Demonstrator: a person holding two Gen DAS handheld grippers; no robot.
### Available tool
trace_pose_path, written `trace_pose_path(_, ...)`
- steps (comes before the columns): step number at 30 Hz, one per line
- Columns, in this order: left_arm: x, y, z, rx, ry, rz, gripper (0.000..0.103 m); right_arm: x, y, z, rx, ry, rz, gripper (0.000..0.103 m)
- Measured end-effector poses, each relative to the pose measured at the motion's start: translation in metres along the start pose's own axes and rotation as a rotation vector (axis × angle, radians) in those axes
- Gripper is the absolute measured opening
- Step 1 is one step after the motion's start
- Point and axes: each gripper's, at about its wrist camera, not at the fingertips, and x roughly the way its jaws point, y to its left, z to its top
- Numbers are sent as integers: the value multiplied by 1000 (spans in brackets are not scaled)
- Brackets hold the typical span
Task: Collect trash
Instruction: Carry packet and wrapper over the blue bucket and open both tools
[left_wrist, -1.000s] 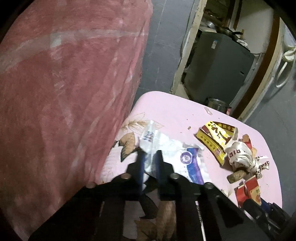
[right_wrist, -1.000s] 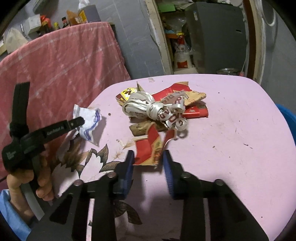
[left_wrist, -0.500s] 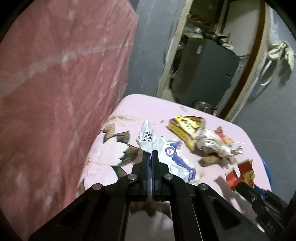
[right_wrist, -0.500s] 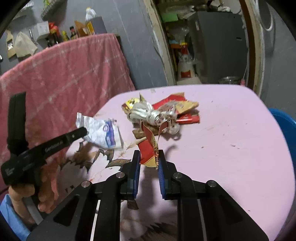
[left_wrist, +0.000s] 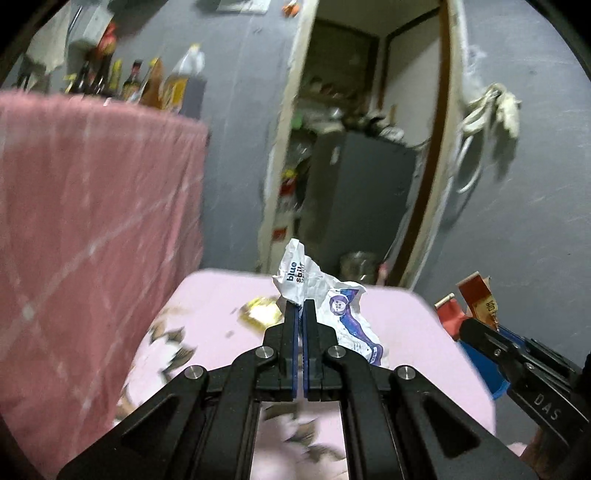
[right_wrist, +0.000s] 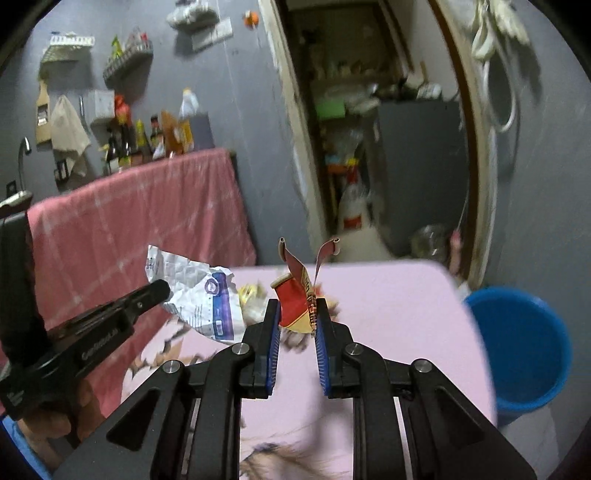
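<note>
We have two pieces in hand, both lifted clear of the pink floral-print worktop (right_wrist: 388, 295). The left gripper (left_wrist: 300, 306) has its jaws pressed together on a crumpled white-and-blue plastic wrapper (left_wrist: 325, 295); the right gripper (right_wrist: 295, 310), whose jaws have just been closing, pinches a torn red-and-yellow paper packet (right_wrist: 297, 299). Neither is binned yet: the round blue plastic bucket (right_wrist: 524, 350) stands just beside the worktop's right edge. More yellow scraps (right_wrist: 251, 295) remain on the worktop, blurred.

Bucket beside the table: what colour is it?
Blue. The bucket shows best in the right wrist view, past the table's right edge.
</note>
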Motion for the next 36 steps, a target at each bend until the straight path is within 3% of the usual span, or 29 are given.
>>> trace_pose_path(8,-1,-65,23,39,-143,-97,0,-43,-39,33,-34,-154,-115,15)
trace_pose_path(15,15,-119,29,62,-197,-179,0,-64,-87,47,-54,-225,-244,16)
trace_pose_path(25,81,-199,22,96,-118,-296,0,-64,-166,31,-7,-209,-381,16)
trace_pose_path(36,146,-240,-8,126,85,-309,0,-42,-222,-3,91,-108,-433,16)
